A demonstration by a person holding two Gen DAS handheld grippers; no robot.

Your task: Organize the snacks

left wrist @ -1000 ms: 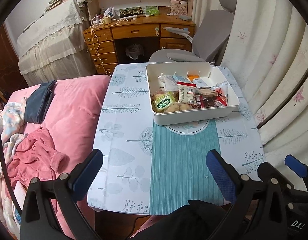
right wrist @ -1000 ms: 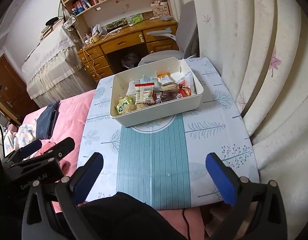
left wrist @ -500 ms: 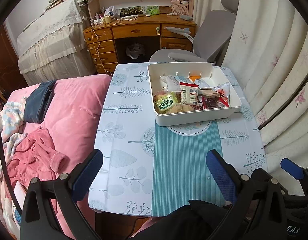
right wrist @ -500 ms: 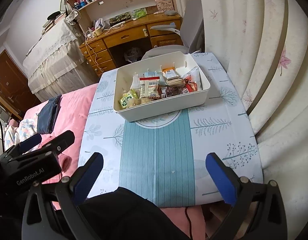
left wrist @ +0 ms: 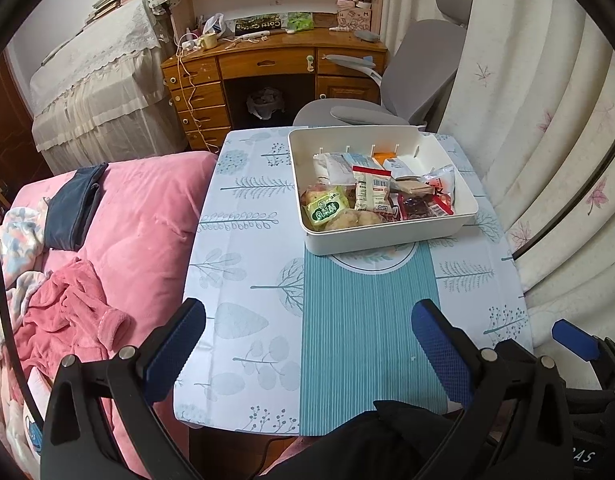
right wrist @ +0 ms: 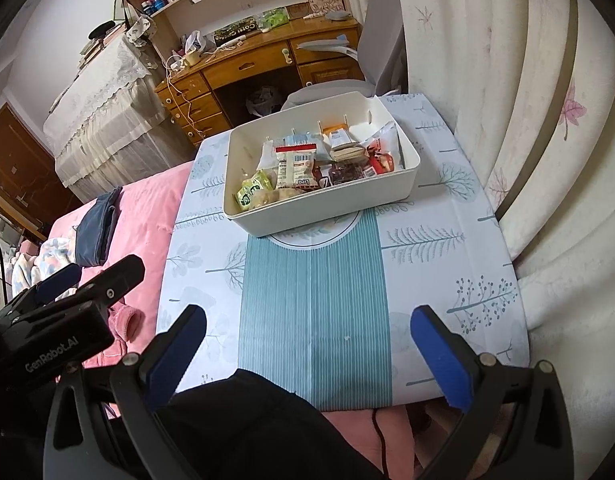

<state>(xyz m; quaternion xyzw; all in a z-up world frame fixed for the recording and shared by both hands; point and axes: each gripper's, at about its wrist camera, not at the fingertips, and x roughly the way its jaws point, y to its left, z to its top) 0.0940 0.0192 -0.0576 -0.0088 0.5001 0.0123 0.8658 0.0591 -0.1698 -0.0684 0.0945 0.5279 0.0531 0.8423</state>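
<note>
Nearest, the left gripper [left wrist: 307, 354] and right gripper [right wrist: 307, 354] both hang spread wide and empty over the table's [left wrist: 247, 280] near edge (the left one's body reads "GenRobot.AI"). Well beyond them sits the white bin [left wrist: 387, 232], long side running left to right, holding the snacks [left wrist: 371, 196], among them a green packet [left wrist: 325, 210].

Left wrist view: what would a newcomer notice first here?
The white bin full of snack packets, at the far end of the leaf-print table, draws the eye first. Then the pink bedding beside the table, and both open grippers, left and right, empty at the near edge.
</note>
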